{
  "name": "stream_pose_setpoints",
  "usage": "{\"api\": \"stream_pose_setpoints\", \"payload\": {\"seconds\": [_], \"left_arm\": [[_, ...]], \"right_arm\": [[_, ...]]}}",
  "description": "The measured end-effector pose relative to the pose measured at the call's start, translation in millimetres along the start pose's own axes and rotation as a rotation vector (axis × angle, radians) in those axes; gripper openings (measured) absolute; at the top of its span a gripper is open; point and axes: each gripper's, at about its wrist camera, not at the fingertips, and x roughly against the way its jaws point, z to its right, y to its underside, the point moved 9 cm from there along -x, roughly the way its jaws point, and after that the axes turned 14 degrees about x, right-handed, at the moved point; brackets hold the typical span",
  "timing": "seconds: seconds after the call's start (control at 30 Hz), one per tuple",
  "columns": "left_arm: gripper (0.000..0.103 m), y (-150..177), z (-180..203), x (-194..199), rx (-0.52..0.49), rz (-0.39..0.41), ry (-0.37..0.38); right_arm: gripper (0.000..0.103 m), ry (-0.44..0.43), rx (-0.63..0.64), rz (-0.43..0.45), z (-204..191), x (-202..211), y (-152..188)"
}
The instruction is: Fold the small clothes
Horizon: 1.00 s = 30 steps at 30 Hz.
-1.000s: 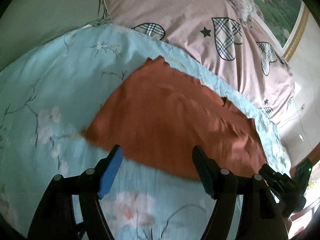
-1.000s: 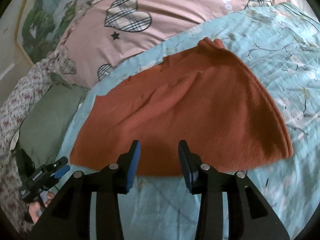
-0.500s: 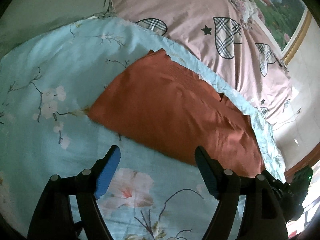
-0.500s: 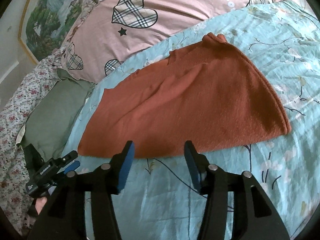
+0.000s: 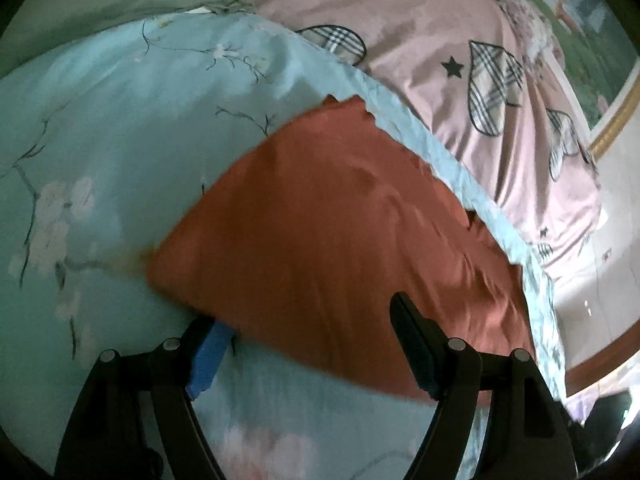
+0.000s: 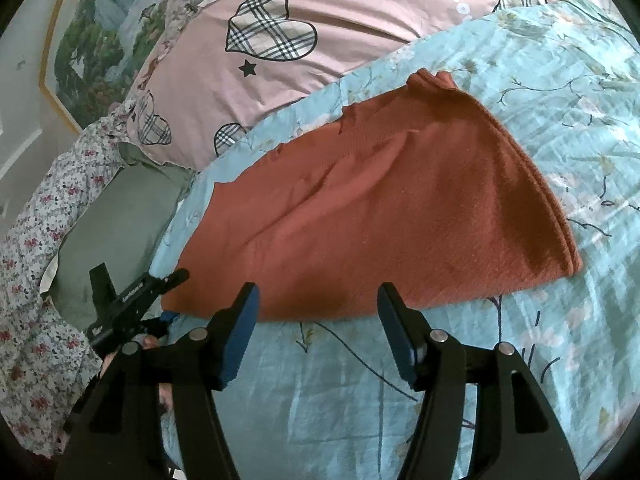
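A rust-orange garment [image 5: 340,224] lies folded flat on a light blue floral bedspread [image 5: 100,140]. My left gripper [image 5: 312,320] is open at the garment's near edge, its left finger partly under the hem and its right finger over the cloth. In the right wrist view the same garment [image 6: 380,216] lies spread ahead. My right gripper [image 6: 318,312] is open, its fingers just short of the near hem. The left gripper [image 6: 132,300] shows there at the garment's left corner.
A pink duvet [image 6: 320,40] with plaid hearts lies behind the garment. A green pillow [image 6: 108,240] and a floral sheet [image 6: 28,280] are at the left. A framed landscape picture [image 6: 100,20] hangs on the wall behind.
My left gripper has moved forward onto the garment's near edge. My right gripper has opened wider and has come a little closer to the hem.
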Motion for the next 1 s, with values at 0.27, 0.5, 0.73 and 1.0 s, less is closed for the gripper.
{"api": "stream_pose_setpoints", "payload": {"seconds": [0.27,0.5,0.73,1.0], "left_arm": [[0.019,-27,10,-15,0.018,0.036,0.006],[0.01,-19,62,5,-0.174,0.094,0.039],[0.009,28,152,16,-0.385,0.06,0.159],[0.008,102,176,-28,-0.541,-0.033,0.119]], "right_arm": [[0.062,-0.006,-0.015,0.013,9,2,-7],[0.062,-0.041,-0.047,0.01,17,5,-14],[0.061,-0.116,-0.074,0.014,28,4,-44],[0.062,-0.22,-0.051,-0.132,15,-63,-73]]}}
